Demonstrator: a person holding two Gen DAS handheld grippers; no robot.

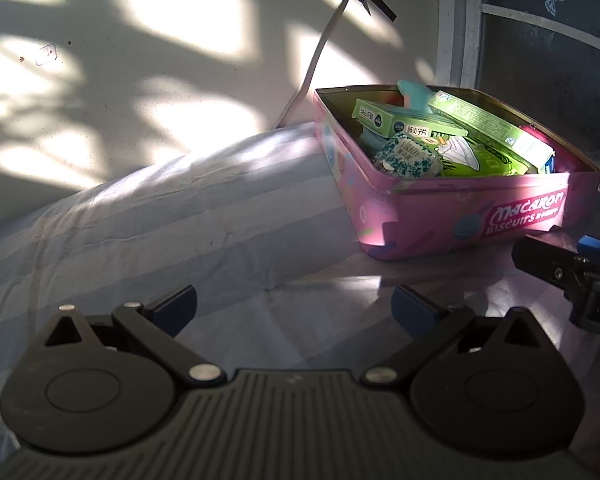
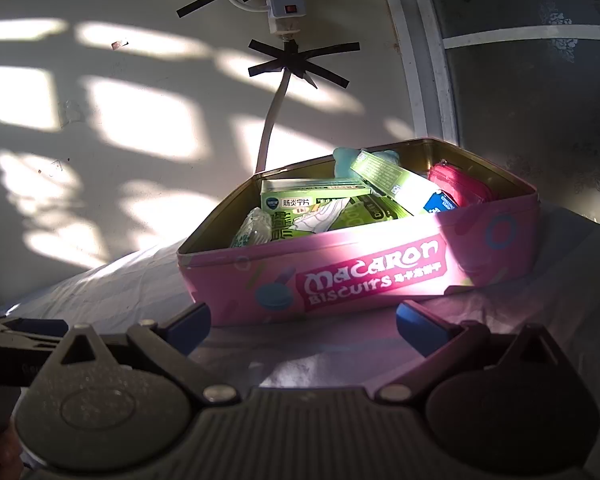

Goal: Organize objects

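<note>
A pink macaron biscuit tin (image 1: 440, 216) (image 2: 380, 276) stands open on the bed, filled with green medicine boxes (image 1: 404, 122) (image 2: 312, 200), a speckled teal packet (image 1: 406, 158), a teal object and a red pouch (image 2: 458, 186). My left gripper (image 1: 294, 308) is open and empty, low over the striped bedding (image 1: 188, 216), left of and nearer than the tin. My right gripper (image 2: 302, 322) is open and empty just in front of the tin's labelled side. In the left wrist view the right gripper's fingers (image 1: 556, 264) show at the right edge.
A sunlit wall (image 1: 148, 64) rises behind the bed, with a white cable (image 2: 272, 128) taped by black strips and a power strip (image 2: 286, 4) above. A dark patterned panel with a white frame (image 2: 432, 92) stands at the right.
</note>
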